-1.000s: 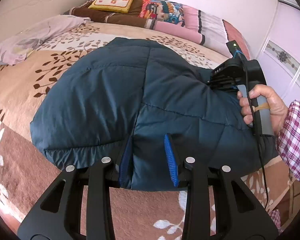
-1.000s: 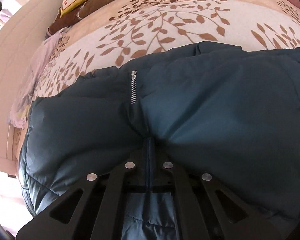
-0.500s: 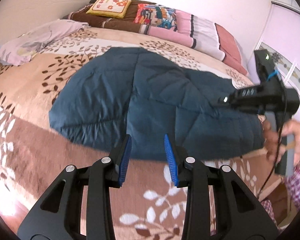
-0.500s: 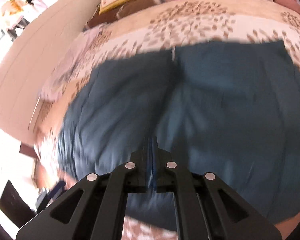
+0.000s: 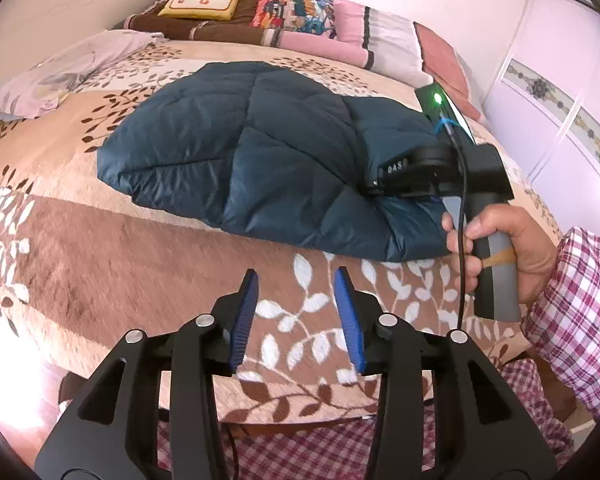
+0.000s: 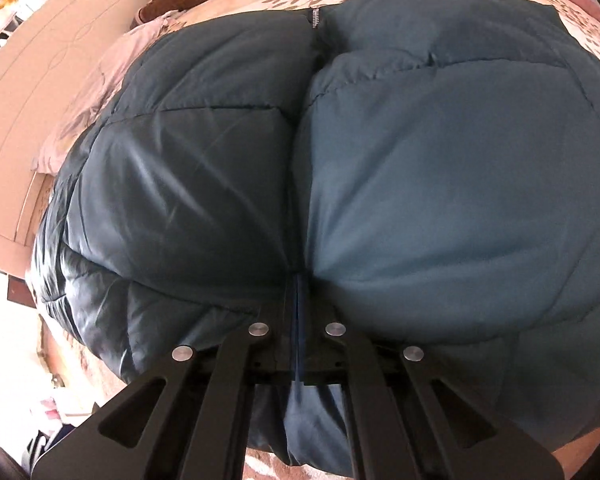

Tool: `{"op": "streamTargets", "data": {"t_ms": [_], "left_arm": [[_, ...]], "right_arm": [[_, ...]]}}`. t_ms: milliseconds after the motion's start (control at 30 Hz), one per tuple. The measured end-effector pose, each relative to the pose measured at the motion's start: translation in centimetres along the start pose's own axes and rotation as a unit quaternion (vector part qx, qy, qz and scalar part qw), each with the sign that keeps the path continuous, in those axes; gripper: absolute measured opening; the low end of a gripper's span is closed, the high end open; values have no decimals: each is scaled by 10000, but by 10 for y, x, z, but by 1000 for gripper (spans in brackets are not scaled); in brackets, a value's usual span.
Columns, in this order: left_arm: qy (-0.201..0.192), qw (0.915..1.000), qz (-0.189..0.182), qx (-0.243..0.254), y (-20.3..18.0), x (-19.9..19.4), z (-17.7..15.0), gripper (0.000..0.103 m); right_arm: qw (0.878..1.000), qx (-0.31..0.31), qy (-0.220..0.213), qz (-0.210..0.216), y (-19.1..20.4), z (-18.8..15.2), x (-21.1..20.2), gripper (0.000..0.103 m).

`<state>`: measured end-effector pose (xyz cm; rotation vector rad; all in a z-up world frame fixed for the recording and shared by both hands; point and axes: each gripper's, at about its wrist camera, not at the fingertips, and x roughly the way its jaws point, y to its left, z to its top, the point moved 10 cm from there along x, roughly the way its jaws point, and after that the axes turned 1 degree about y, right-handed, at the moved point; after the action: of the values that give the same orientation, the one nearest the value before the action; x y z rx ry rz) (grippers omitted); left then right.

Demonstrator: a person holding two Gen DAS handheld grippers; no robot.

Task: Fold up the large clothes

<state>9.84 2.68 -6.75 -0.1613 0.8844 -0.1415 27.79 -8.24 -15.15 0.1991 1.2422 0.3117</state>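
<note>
A dark blue quilted down jacket (image 5: 268, 160) lies folded in a bundle on the bed. My left gripper (image 5: 296, 312) is open and empty, held back over the bed's near edge, apart from the jacket. My right gripper (image 6: 298, 304) is shut on the jacket (image 6: 420, 180) at its right end; its body and the hand holding it show in the left wrist view (image 5: 440, 172). The jacket's zipper (image 6: 315, 20) runs along the middle seam. The right fingertips are buried in fabric.
The bed has a beige and brown leaf-pattern blanket (image 5: 120, 248). Pillows and folded quilts (image 5: 300, 16) lie at the headboard; a lilac garment (image 5: 60, 68) lies at the far left. A wardrobe (image 5: 560, 92) stands to the right.
My left gripper let go of the jacket's near edge and pulled back toward me. My right gripper, still shut on the jacket, swung and settled again at its right end.
</note>
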Motion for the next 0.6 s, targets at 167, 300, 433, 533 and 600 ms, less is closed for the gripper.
{"op": "streamTargets", "data": {"t_ms": [167,300,433,533,600], "left_arm": [[-42,9999,84,119,-7,-9,-5,45],[12,9999,105,29,-7,-8,-8,46],[46,9998,128,120,-15,-9,-13,46],[39,9995,148,261,-21,-13,-18,46],[21,9993,187,314,-21,-16,-21,46]], "right_arm": [[9988,289,-125,367,-2,-16,-26,1],[9971,153,-308,680,5,-40,-54,5],[9970,31,-207,746,9,-70,-54,5],[9976,14,115,677,5,-86,-32,1],[9977,98,185,637,-1,-88,-21,0]]}}
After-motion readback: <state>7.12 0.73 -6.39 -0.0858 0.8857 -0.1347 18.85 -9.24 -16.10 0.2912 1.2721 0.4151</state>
